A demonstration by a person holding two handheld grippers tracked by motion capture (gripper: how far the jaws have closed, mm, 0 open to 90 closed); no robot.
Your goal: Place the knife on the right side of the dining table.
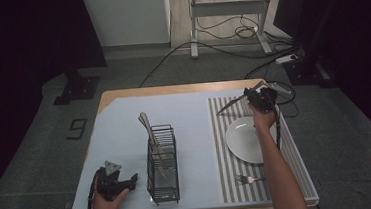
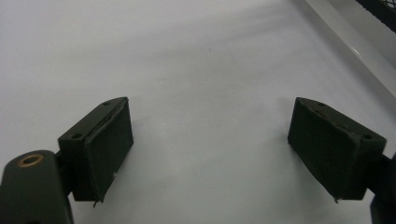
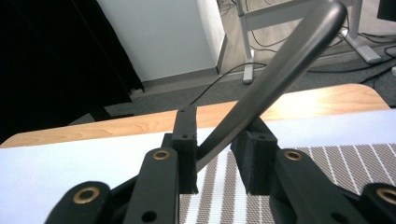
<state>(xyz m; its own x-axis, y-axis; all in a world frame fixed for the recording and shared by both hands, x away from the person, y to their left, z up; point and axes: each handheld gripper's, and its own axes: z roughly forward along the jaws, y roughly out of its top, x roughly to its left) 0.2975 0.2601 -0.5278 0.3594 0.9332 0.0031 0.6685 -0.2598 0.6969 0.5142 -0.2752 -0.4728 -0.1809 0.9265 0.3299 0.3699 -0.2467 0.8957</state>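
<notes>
Taking the wire cutlery caddy [image 1: 161, 164] as the landmark, the left gripper [image 1: 129, 181] rests on the bench [image 1: 125, 134] just to its left, at the near edge. Its jaws are spread wide with nothing between them, and in the left gripper view only bare pale mat lies below them. A fork [image 1: 249, 179] lies on the striped placemat [image 1: 223, 146] to the caddy's right, near the front. A white plate [image 1: 244, 140] sits farther right and a little beyond.

A few handles [image 1: 146, 125] already stand in the caddy. Farthest off, beyond the plate and well right of the caddy, the right gripper [image 3: 212, 156] is raised with its jaws clamped on a knife [image 1: 231, 103], which juts out toward the caddy's side.

This looks like cutlery being sorted into the caddy, with the knife in transit. The next move probably calls for carrying it over the caddy, tipping it upright and lowering it into a free compartment before letting go.
</notes>
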